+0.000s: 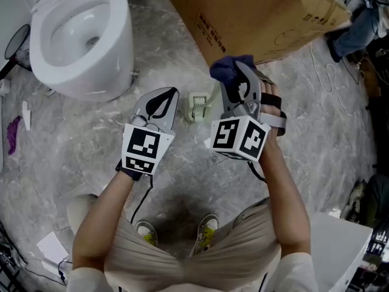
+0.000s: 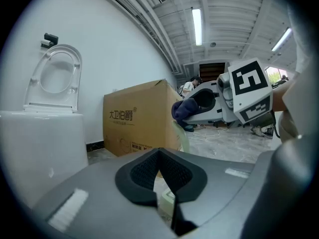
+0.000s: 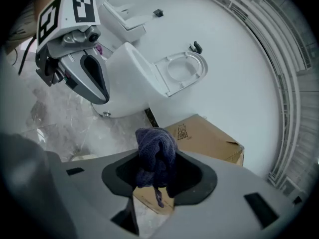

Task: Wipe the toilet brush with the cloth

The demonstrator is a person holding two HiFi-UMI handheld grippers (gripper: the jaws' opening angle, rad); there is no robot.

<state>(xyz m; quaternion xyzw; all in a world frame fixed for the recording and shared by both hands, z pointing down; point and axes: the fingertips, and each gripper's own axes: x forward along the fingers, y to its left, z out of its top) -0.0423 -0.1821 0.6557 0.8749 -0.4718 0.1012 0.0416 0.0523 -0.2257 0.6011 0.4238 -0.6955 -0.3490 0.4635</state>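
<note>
A pale green toilet brush holder [image 1: 197,106] stands on the marble floor between my two grippers. Its thin pale green handle [image 2: 182,133] rises toward a dark blue cloth [image 1: 228,67]. My right gripper [image 1: 240,66] is shut on that cloth [image 3: 155,151], bunched between its jaws just above the handle; whether cloth and handle touch is unclear. Left of the holder, my left gripper [image 1: 171,93] has its jaws shut on nothing [image 2: 158,153], and a piece of the holder [image 2: 167,202] shows below them.
A white toilet [image 1: 79,35] with its seat raised [image 2: 54,81] stands at the far left. A large cardboard box [image 1: 255,17] lies just beyond the cloth. A purple item [image 1: 13,132] lies at the left edge, and cables [image 1: 328,84] run on the right.
</note>
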